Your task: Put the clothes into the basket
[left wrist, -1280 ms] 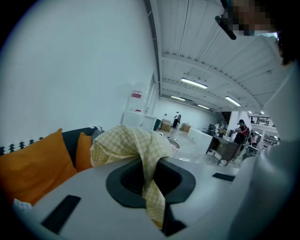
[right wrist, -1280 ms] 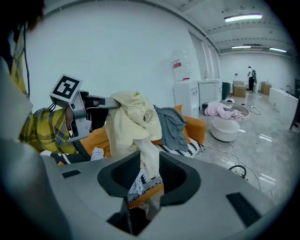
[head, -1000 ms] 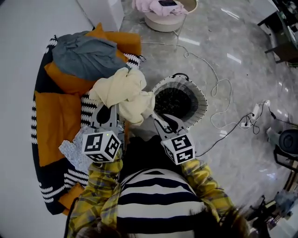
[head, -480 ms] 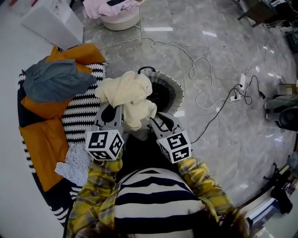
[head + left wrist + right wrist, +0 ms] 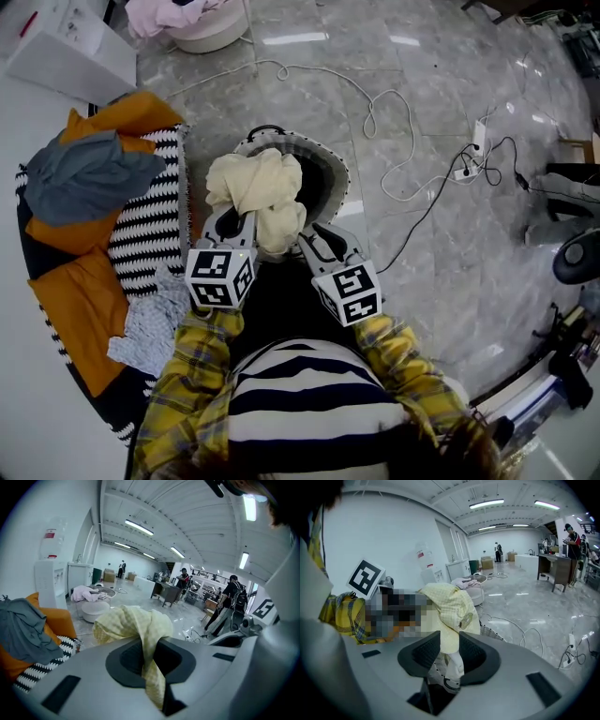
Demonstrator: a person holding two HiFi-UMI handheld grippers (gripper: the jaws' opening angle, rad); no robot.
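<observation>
Firmly pinched in the closed jaws of left gripper [image 5: 232, 218] and right gripper [image 5: 313, 233]: cream garment [image 5: 255, 190], bunched just beyond both, over the mouth of the basket [image 5: 335, 175]. A second ago, beside it above the striped blanket [image 5: 148, 230].

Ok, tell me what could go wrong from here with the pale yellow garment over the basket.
1. The pale yellow garment hangs over the near-left rim of the basket, not its middle; released now, part may drape over the rim or slide outside.
2. The left tool and right tool both pinch it; if one opens first, the cloth could swing off to the other side.
</observation>
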